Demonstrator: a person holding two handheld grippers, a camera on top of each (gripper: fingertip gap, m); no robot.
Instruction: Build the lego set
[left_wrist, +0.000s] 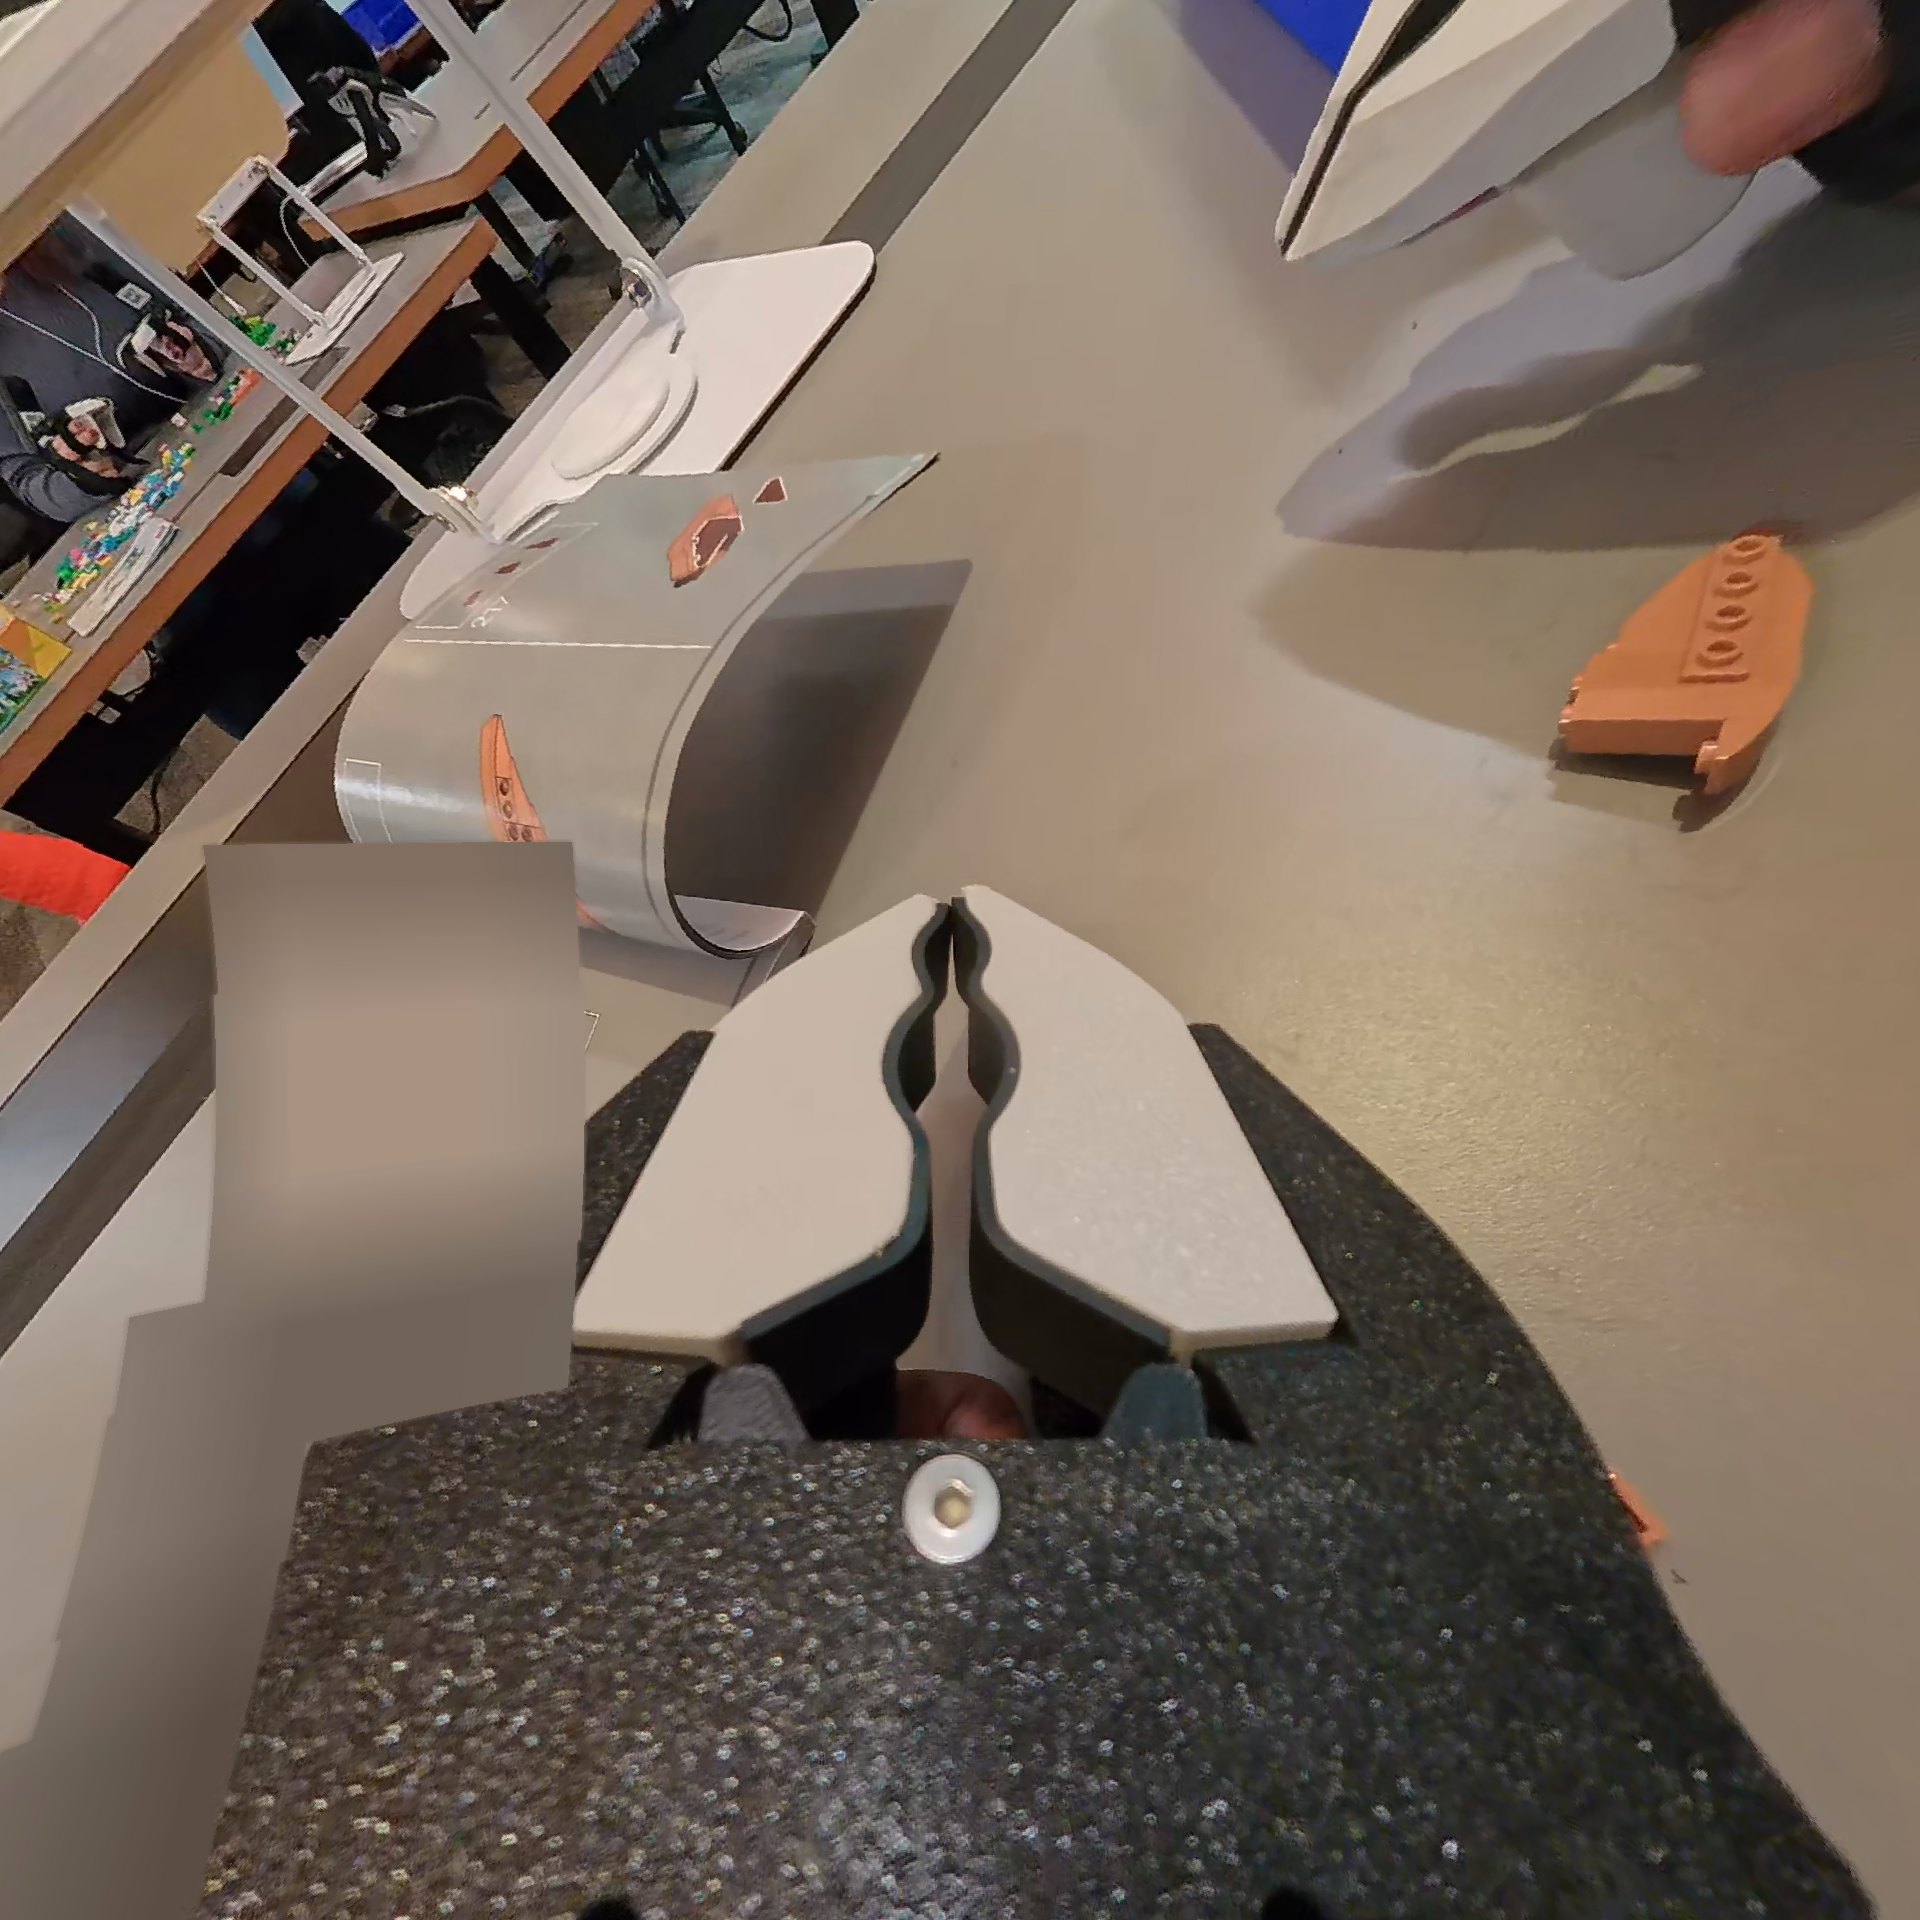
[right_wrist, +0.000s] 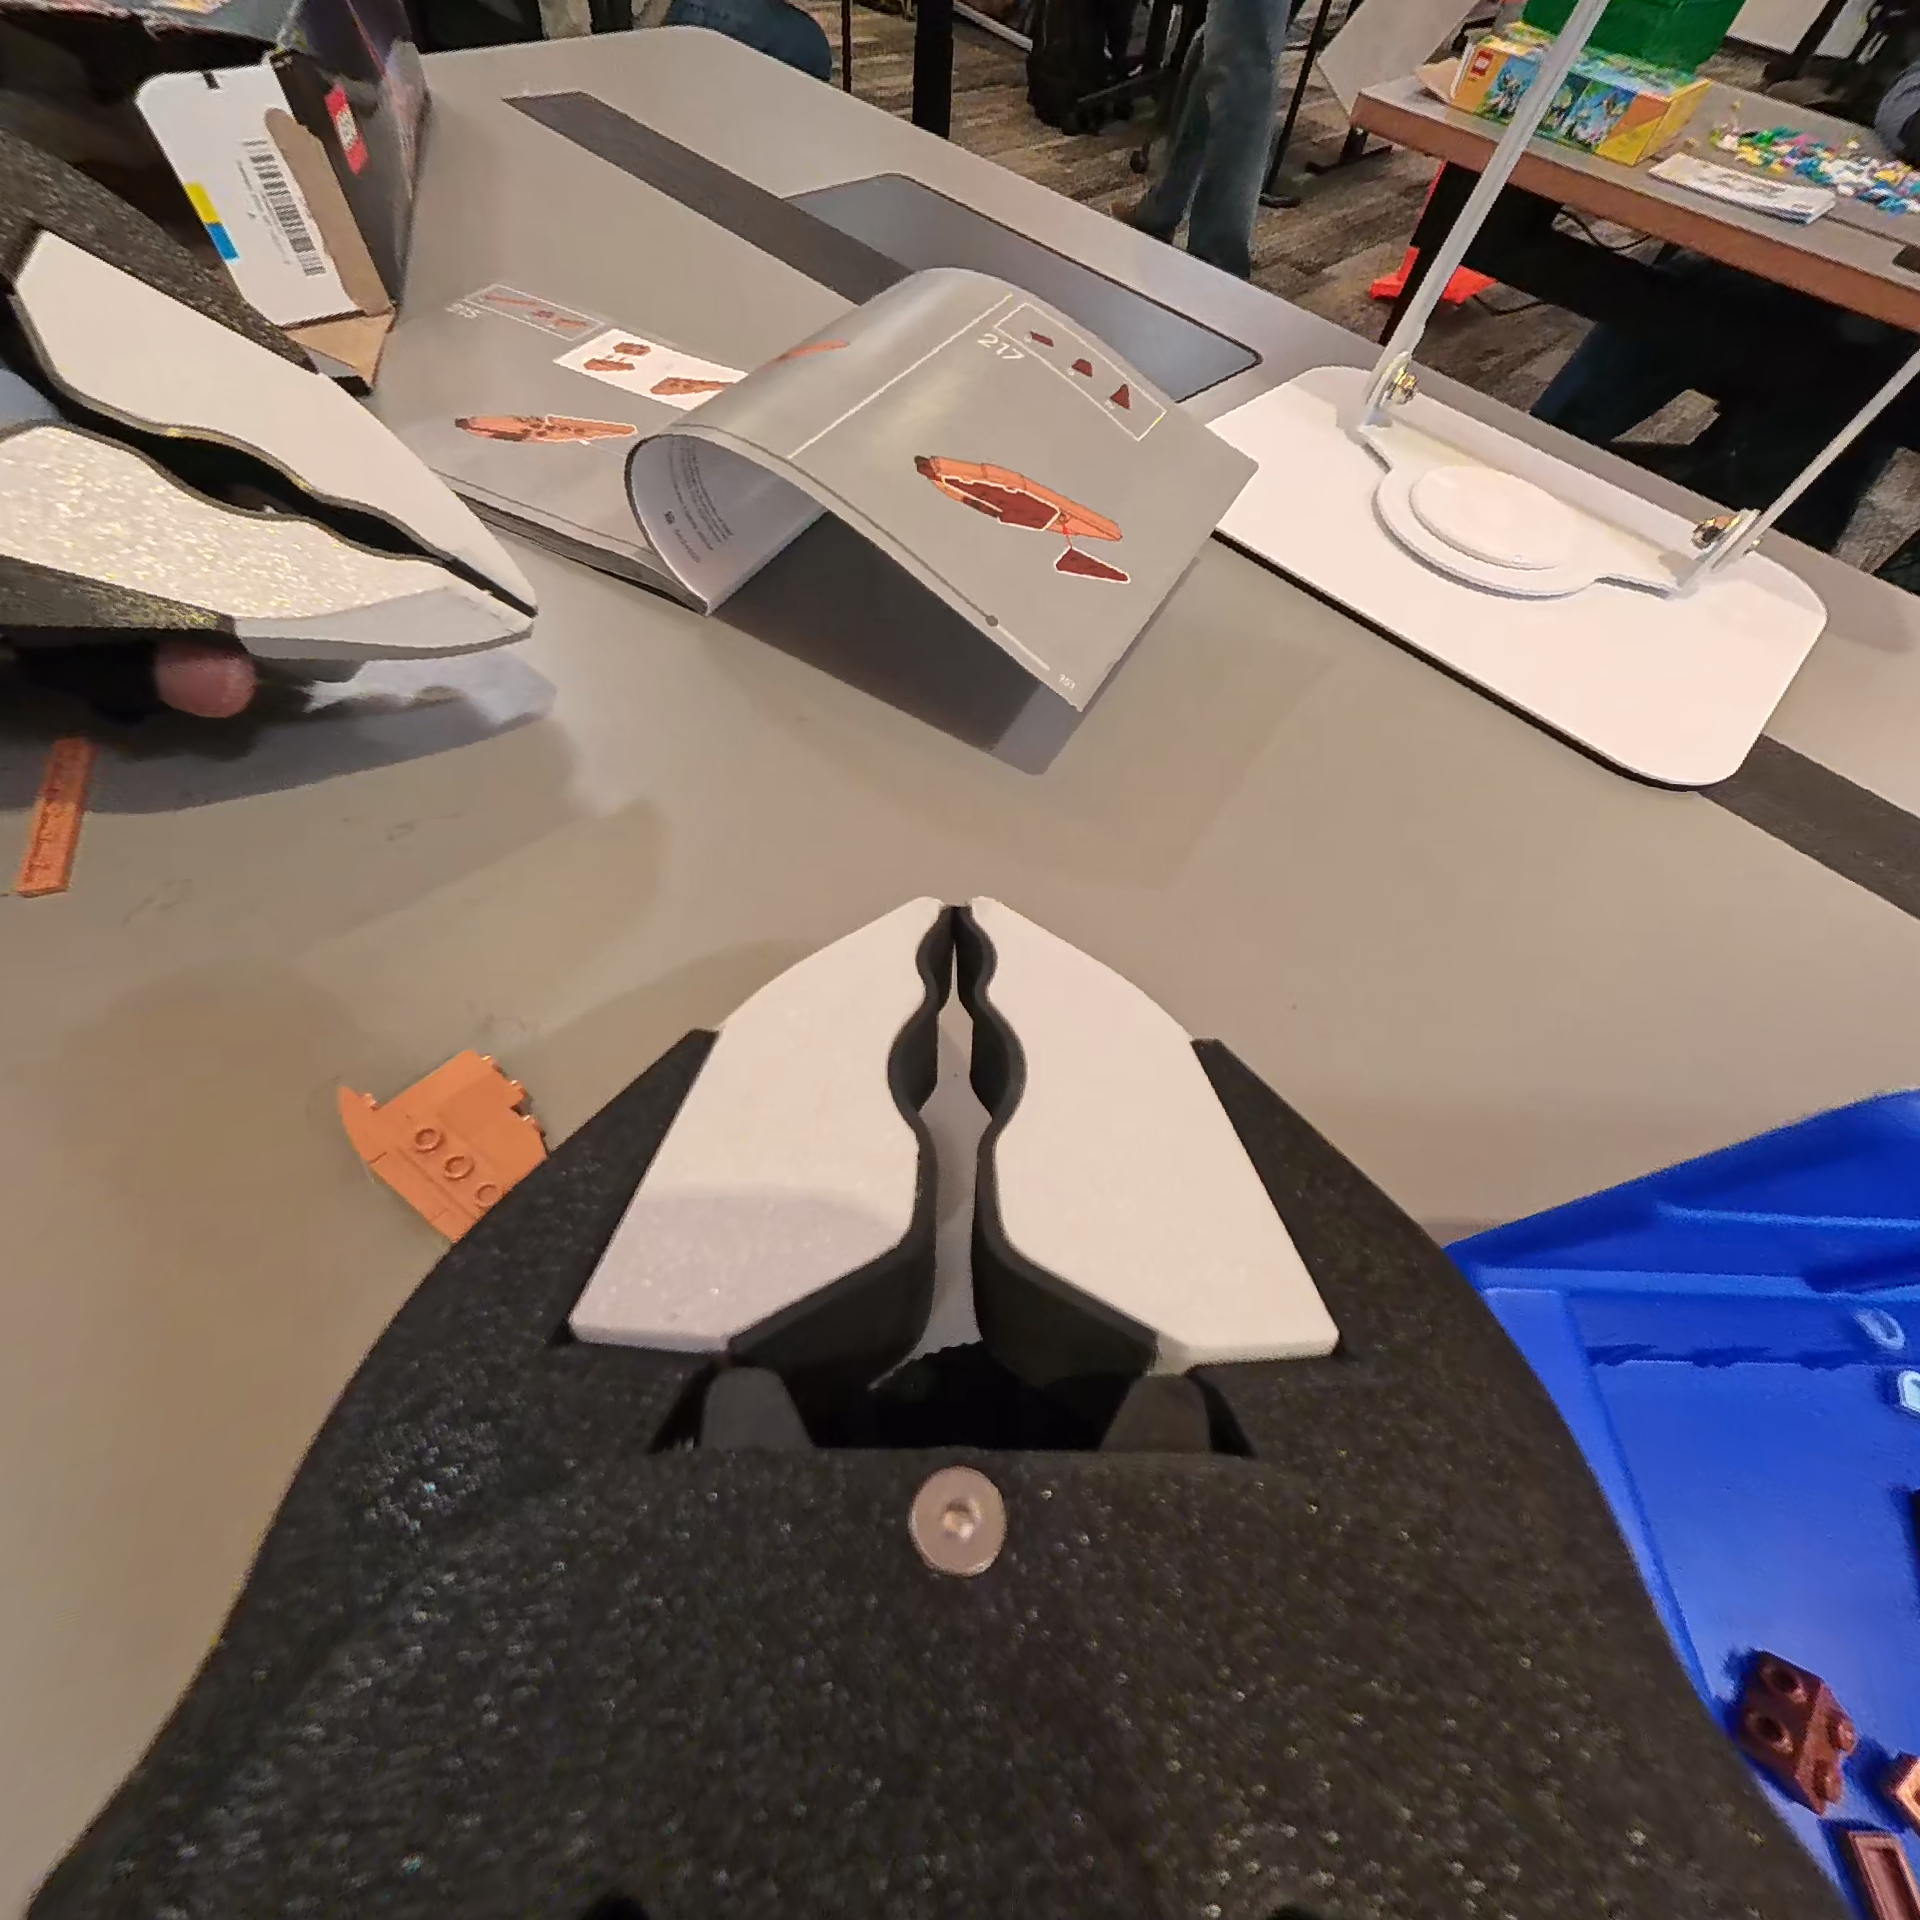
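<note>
Jaws of right gripper (right_wrist: 954, 914) pressed together, empty, above bare desk (right_wrist: 1299, 935). Just beside its body, left: orange wedge-shaped lego assembly (right_wrist: 442, 1153), studs up, flat on desk. Right: blue parts tray (right_wrist: 1662, 1351), holding brown bricks (right_wrist: 1792, 1725). Farther left: left gripper (left_wrist: 954, 909), jaws likewise shut on nothing; orange strip plate (right_wrist: 57, 816) lying under it. Beyond: instruction booklet (right_wrist: 935, 468), one page arched up, then white stand base (right_wrist: 1558, 623). Risks: assembly likely sliding on smooth desk if pressed unbraced; arched page flopping over and hiding step; small bricks slipping from pinch.
</note>
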